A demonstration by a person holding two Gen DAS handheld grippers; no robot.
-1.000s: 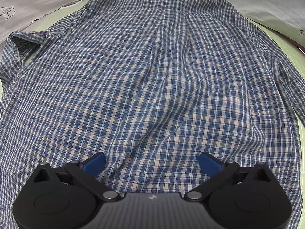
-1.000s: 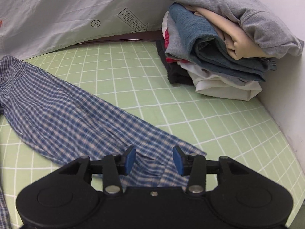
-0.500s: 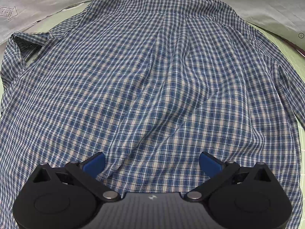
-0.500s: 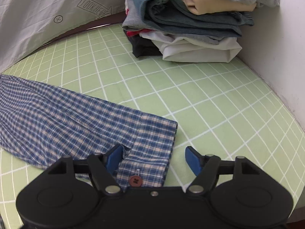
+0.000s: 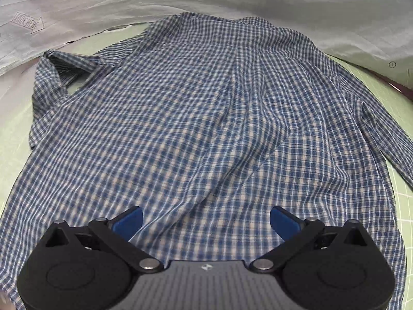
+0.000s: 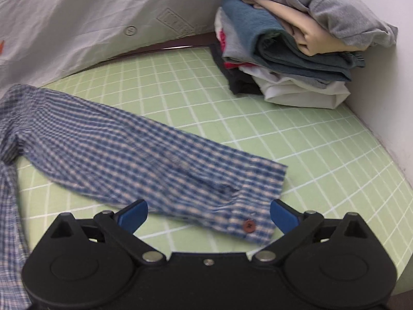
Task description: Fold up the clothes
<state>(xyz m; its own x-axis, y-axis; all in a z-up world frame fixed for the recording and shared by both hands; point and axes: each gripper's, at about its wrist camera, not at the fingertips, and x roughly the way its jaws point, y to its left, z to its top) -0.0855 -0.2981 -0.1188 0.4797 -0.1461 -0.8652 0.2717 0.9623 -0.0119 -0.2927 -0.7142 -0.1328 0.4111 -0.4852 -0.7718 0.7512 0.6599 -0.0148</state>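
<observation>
A blue and white checked shirt (image 5: pixel 201 118) lies back up and spread out on the green grid mat, collar at the far side. My left gripper (image 5: pixel 206 219) is open and empty, hovering over the shirt's lower back. In the right wrist view the shirt's right sleeve (image 6: pixel 124 152) lies stretched out across the mat, its cuff (image 6: pixel 255 206) with a red-brown button just ahead of the gripper. My right gripper (image 6: pixel 208 213) is open wide and empty, close above the cuff end of the sleeve.
A stack of folded clothes (image 6: pixel 289 44) sits at the far right corner against a white wall (image 6: pixel 387 108). A wrinkled white sheet (image 6: pixel 90 25) borders the mat's (image 6: pixel 296 149) far edge. The left sleeve (image 5: pixel 51 77) is bunched at the far left.
My right gripper opened wider, let go of the sleeve cuff and drew back; the cuff now lies flat on the mat. My left gripper backed away a little, showing more of the shirt.
</observation>
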